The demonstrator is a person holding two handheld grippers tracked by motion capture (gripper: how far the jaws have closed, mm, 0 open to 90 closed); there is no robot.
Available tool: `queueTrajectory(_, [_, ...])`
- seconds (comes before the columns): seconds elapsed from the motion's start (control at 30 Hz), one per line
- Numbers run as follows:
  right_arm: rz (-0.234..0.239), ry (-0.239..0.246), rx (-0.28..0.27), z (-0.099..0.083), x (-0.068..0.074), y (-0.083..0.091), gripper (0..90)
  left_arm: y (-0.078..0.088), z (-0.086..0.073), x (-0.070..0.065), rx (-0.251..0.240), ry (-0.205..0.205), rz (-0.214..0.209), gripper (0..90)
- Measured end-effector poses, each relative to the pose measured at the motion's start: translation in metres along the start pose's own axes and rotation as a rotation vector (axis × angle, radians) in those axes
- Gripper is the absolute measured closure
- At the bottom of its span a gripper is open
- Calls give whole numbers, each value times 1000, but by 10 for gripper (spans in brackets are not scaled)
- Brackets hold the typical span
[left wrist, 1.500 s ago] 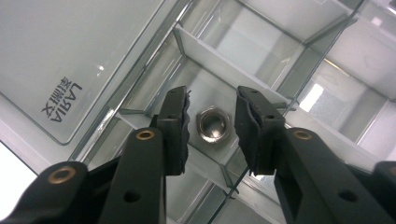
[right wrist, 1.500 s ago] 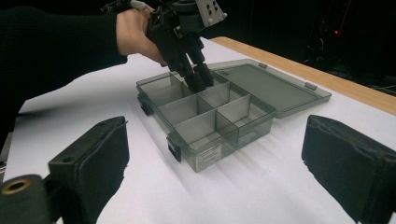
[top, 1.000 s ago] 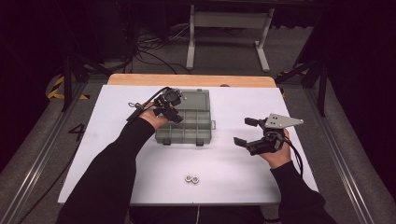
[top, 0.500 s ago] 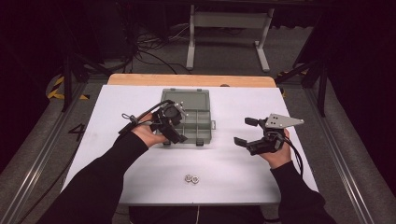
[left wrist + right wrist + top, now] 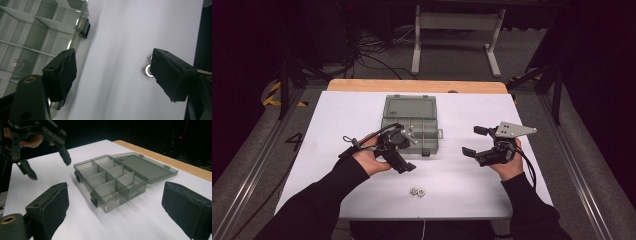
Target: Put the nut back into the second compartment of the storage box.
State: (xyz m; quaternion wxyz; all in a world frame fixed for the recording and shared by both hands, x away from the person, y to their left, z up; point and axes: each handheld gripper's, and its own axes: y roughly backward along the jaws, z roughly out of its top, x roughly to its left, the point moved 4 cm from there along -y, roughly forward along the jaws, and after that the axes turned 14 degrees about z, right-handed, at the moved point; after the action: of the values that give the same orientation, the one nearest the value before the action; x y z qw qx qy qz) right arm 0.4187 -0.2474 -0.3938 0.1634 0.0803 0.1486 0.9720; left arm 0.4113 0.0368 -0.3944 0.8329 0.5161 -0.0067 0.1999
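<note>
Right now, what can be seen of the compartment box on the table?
The compartment box is smoky grey see-through plastic, open, with its lid folded flat on the white table behind it. Dividers split the tray into several compartments, and two dark latches sit on its front wall. One nut lies in a compartment. It rests flat at mid-table; neither gripper touches it.

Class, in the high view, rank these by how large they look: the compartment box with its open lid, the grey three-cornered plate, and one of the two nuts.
1. compartment box
2. grey three-cornered plate
3. nuts; the two look alike in size.
</note>
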Motion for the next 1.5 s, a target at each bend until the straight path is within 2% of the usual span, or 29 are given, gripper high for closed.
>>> queueTrajectory(0.07, [-1,1,-1,0,0,0,79,-1,-1,-5,7,2,-6,214])
queueTrajectory(0.13, [-2,1,-1,0,0,0,79,-5,-2,-12,12,-18,-5,211])
queueTrajectory(0.2, [-3,1,-2,0,0,0,79,-6,-2,-15,11,-22,-8,210])
queueTrajectory(0.4, [-2,0,-2,0,0,0,79,-14,-4,-30,21,-55,-38,217])
queueTrajectory(0.67, [-2,0,1,0,0,0,79,-33,-11,-46,86,-109,-75,224])
queueTrajectory(0.8, [-1,-5,2,-1,-1,0,79,-38,-13,-51,105,-118,-86,230])
queueTrajectory(0.9, [1,-4,0,0,0,0,79,-42,-14,-53,110,-118,-110,255])
queueTrajectory(1.0, [6,-9,-5,0,-1,1,78,-48,-16,-57,139,-133,-141,271])
queueTrajectory(1.13, [6,-12,-10,0,-1,2,78,-52,-18,-60,149,-154,-144,320])
queueTrajectory(1.17, [5,-14,-13,0,-2,2,78,-52,-18,-60,152,-151,-139,350])
queueTrajectory(1.33, [11,-20,-15,0,-2,2,78,-54,-20,-63,170,-188,-116,511])
queueTrajectory(1.43, [13,-21,-16,0,-2,2,78,-54,-20,-63,168,-181,-126,622])
queueTrajectory(1.5, [13,-21,-16,0,-2,2,78,-54,-20,-63,168,-179,-131,657])
